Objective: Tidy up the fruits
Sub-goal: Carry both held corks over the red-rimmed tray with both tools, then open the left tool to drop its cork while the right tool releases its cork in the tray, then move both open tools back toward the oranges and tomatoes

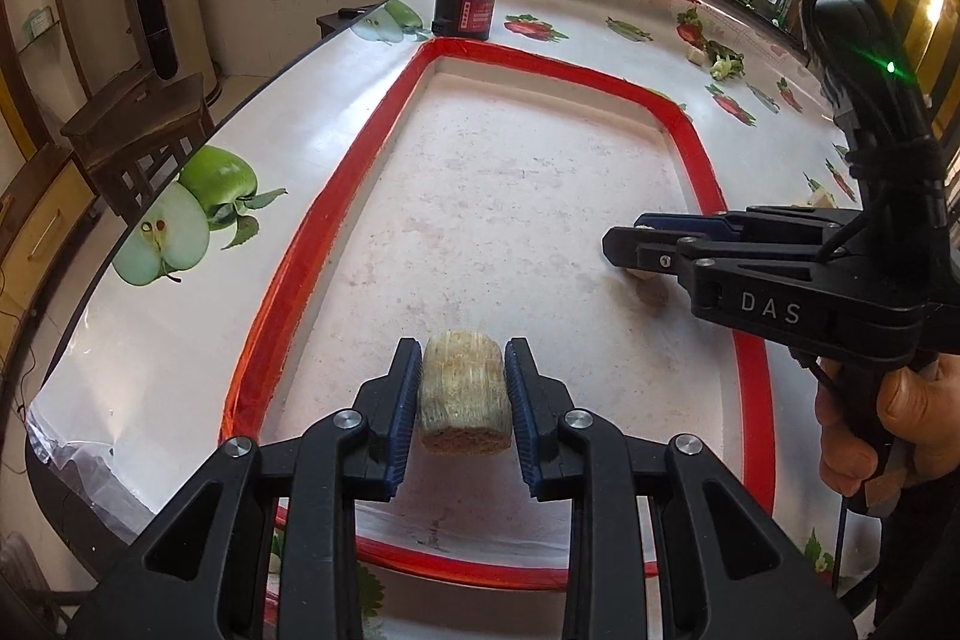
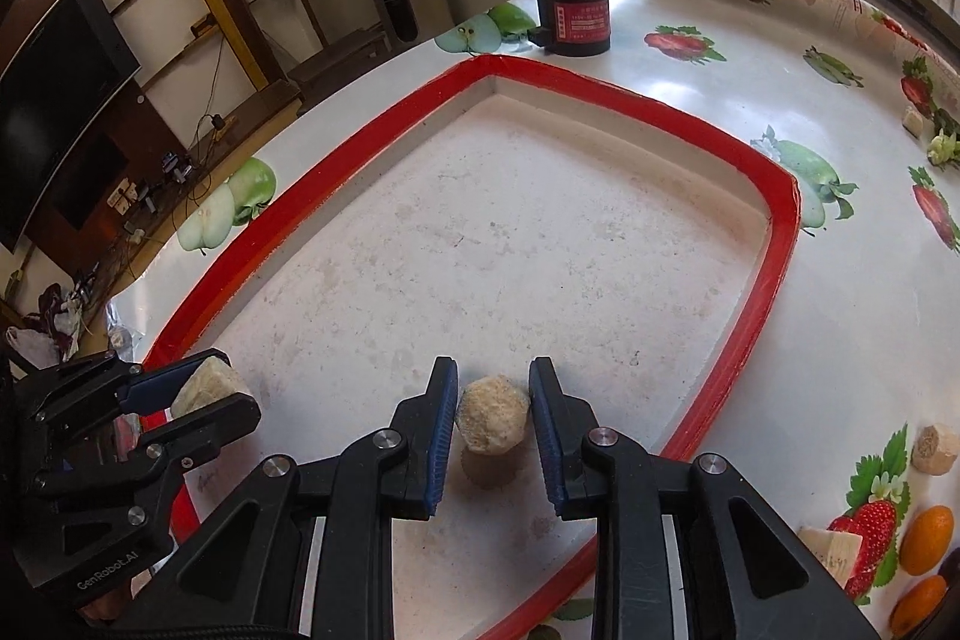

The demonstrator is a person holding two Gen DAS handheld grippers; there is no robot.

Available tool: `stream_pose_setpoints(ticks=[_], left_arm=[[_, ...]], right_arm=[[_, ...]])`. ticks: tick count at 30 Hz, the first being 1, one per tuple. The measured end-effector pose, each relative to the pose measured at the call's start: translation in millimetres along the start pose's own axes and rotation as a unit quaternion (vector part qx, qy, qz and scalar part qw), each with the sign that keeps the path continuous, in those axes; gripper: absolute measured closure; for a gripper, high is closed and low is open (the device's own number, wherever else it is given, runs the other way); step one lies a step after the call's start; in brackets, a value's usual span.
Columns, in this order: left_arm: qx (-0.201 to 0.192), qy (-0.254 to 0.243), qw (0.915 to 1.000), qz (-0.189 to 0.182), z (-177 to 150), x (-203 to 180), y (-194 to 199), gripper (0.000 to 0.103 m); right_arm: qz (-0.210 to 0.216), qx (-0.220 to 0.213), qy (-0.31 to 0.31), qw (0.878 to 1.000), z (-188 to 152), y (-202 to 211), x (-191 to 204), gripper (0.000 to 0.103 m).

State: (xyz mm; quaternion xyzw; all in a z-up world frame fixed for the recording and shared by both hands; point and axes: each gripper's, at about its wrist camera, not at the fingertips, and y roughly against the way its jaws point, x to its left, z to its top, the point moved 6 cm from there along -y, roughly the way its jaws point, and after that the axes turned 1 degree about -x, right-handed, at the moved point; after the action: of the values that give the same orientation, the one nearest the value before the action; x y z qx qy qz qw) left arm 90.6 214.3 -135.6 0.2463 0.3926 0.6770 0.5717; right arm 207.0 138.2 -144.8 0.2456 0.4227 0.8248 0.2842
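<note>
The left gripper (image 1: 462,400) holds a pale, stubby chunk (image 1: 465,403) between its blue pads, and the chunk hangs a little above the tray floor. It looks like a cut piece of fruit, rough and stringy on the side. I think it is light and a bit soft, so a gentle squeeze on its two flat sides seems best.

The right gripper (image 2: 492,424) has its jaws around a small round lump (image 2: 492,415). The lump touches the right pad, but there is a thin gap on the left, so I cannot tell if it is really held. It looks crumbly and could roll.

The big tray with the red rim (image 2: 774,280) lies on the table. Its white floor is mostly bare; only these two pieces are over it, at 6 o'clock.

Outside the tray, at 4 o'clock in the right view, lie another pale piece (image 2: 933,448) and two orange fruits (image 2: 927,541). A dark can (image 2: 576,22) stands at 12 o'clock.
</note>
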Motion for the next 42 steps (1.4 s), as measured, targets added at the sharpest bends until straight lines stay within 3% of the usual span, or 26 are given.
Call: stream_pose_setpoints(ticks=[4,6,8,10,12,14,28,42], left_arm=[[0.004,-0.006,0.9999,0.008,-2.4,-2.0,-3.2,0.077],[0.006,-0.004,0.9999,0.010,-2.1,-1.8,-2.9,0.077],[0.009,-0.002,0.9999,0.013,-1.8,-1.3,-2.5,0.077],[0.011,0.002,0.9997,0.021,-0.5,-0.2,-3.7,0.072],[0.011,0.006,0.9996,0.026,-0.1,1.7,-2.4,0.056],[0.005,0.009,0.9995,0.030,0.5,2.7,1.7,0.053],[-0.016,-0.006,0.9990,0.040,7.0,-15.5,25.6,0.048],[-0.022,-0.038,0.9990,0.012,10.7,-62.6,33.4,0.048]], right_arm=[[-0.001,0.001,0.005,1.000,0.4,0.6,1.5,0.072],[-0.006,-0.002,0.007,1.000,0.4,2.6,1.9,0.059],[-0.010,-0.008,0.011,1.000,0.5,6.2,2.9,0.054],[-0.009,-0.013,0.013,1.000,1.2,10.9,3.9,0.054],[-0.008,-0.017,0.014,1.000,1.6,16.0,3.4,0.052],[-0.010,-0.022,0.013,1.000,0.8,21.9,1.6,0.049],[-0.008,-0.070,-0.014,0.997,-16.2,82.9,-15.6,0.044],[-0.032,-0.090,-0.068,0.993,-64.2,129.3,-65.4,0.042]])
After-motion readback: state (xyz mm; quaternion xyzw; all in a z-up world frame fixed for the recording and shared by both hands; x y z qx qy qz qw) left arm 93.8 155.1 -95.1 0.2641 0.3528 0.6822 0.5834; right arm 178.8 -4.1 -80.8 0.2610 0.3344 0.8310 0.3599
